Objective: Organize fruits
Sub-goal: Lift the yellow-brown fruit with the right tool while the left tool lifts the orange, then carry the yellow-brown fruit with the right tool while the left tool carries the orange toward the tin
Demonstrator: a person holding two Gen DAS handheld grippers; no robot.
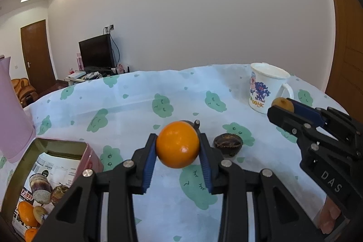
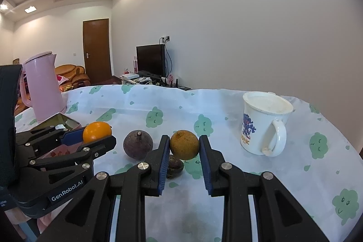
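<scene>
My left gripper (image 1: 178,140) is shut on a bright orange (image 1: 177,149), held just above the tablecloth. Right behind the orange, a purple mangosteen (image 2: 138,144) stands on the cloth, mostly hidden in the left wrist view. A smaller dark fruit (image 1: 228,143) lies to its right, and in the right wrist view it sits under my right gripper (image 2: 184,138). That gripper is shut on a yellow-brown round fruit (image 2: 184,146), also off the cloth. An open pink tin (image 1: 90,158) with a printed fruit sheet inside sits to the left of the left gripper.
A white mug (image 2: 263,124) with a blue print stands at the right back of the table. A pink kettle (image 2: 44,87) stands at the left behind the tin. The table's far edge drops to a room with a TV and a door.
</scene>
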